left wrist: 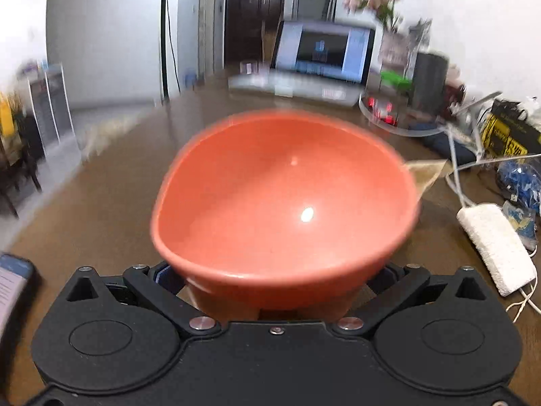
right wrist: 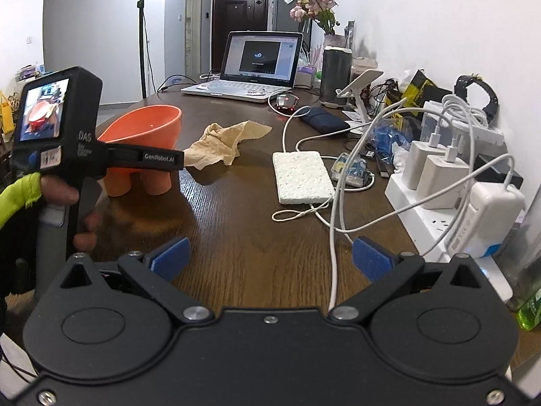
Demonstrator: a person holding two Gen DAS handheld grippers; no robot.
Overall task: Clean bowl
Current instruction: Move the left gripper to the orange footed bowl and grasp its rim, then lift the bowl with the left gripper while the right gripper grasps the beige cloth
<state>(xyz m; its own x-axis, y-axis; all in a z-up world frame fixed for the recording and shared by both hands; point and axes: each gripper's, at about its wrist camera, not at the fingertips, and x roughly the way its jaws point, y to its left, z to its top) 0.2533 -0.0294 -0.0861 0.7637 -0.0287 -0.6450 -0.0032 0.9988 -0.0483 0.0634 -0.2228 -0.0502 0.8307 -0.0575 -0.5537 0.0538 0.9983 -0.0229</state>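
Left tongs (right wrist: 175, 162) clenched on bowl (left wrist: 284, 203) base, steadying it for wiping; my right tongs (right wrist: 270, 262) released, hovering near, cloth (right wrist: 223, 143) beyond.

Glossy, smooth orange bowl (left wrist: 284, 203); crumpled cloth (right wrist: 225, 143); rough white sponge (right wrist: 302, 177); grained wood table (right wrist: 250, 233).

A dark wooden table (right wrist: 257, 237) is set along a white wall (right wrist: 439, 17), with an open laptop (right wrist: 250, 67) and a vase of pink flowers (right wrist: 314, 3) at its far end, while a dark door (right wrist: 240, 23) and a lamp stand (right wrist: 140, 17) are seen behind.
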